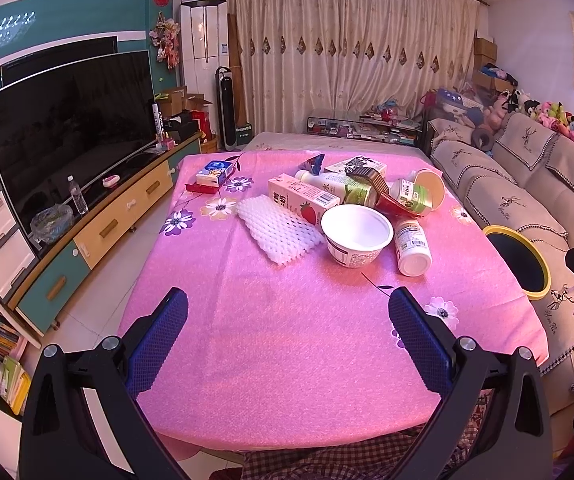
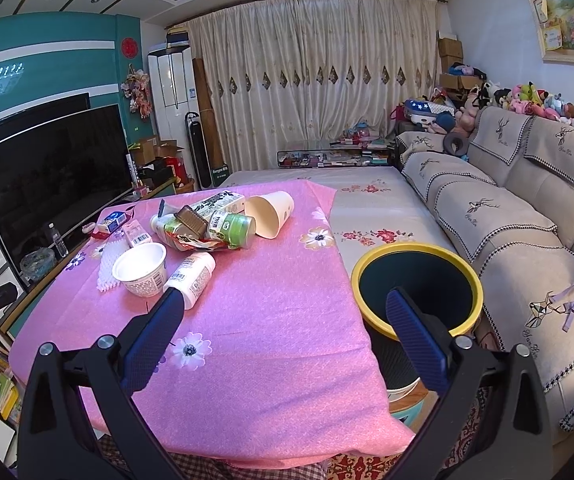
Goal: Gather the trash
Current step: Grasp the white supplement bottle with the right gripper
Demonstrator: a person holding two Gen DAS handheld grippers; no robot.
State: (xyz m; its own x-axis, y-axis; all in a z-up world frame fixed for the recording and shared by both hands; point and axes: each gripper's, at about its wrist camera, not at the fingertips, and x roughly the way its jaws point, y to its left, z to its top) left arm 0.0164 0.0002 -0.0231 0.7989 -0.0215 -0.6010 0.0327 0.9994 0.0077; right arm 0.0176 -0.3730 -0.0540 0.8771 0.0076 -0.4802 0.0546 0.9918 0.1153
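A pile of trash lies at the far middle of the pink table (image 1: 279,340): a white yogurt cup (image 1: 357,236), a white bottle on its side (image 1: 411,246), a strawberry milk carton (image 1: 303,200), a white foam net (image 1: 277,228), green bottles (image 1: 411,196) and a paper cup (image 1: 431,188). The pile also shows in the right wrist view (image 2: 191,232). A dark bin with a yellow rim (image 2: 417,292) stands right of the table. My left gripper (image 1: 287,304) is open and empty above the near tablecloth. My right gripper (image 2: 283,304) is open and empty, between table edge and bin.
A tissue box (image 1: 215,172) on a red packet lies at the table's far left. A TV (image 1: 71,128) on a low cabinet runs along the left. A sofa (image 2: 527,220) with plush toys runs along the right. A covered bed (image 2: 367,196) lies behind the table.
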